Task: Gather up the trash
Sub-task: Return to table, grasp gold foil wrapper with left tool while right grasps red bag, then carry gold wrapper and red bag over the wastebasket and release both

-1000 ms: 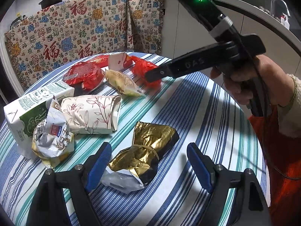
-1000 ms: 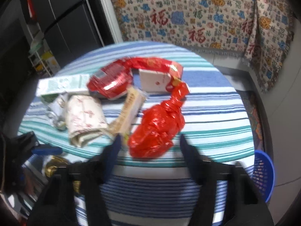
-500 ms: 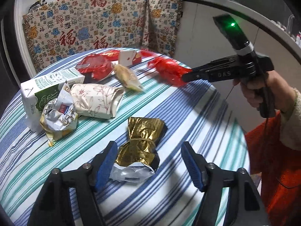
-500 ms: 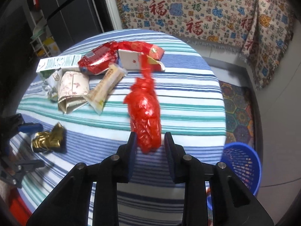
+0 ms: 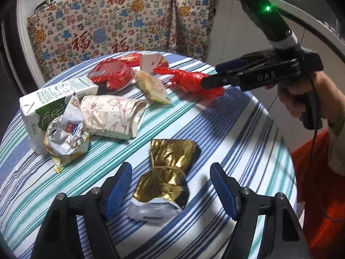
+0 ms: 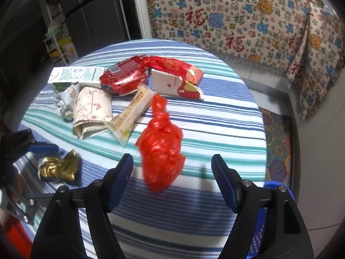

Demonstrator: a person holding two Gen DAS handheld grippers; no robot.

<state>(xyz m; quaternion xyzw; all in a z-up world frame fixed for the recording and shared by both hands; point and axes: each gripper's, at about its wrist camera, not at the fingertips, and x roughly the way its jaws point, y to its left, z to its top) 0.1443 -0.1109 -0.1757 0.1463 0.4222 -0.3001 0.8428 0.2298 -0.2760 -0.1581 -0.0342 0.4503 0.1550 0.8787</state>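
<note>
Claw right [image 6: 172, 168]: just opened wide, released | red bag [image 6: 160, 149] between jaws, untouched, on striped surface [image 6: 215, 127] | claw left [image 5: 170, 185]: spread, gold wrapper [image 5: 166, 172] between jaws, ungripped

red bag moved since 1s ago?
Yes. The red bag got dragged off the pile beside the white carton toward the near table edge; the right tongs have just opened, bag loose between them.
</note>
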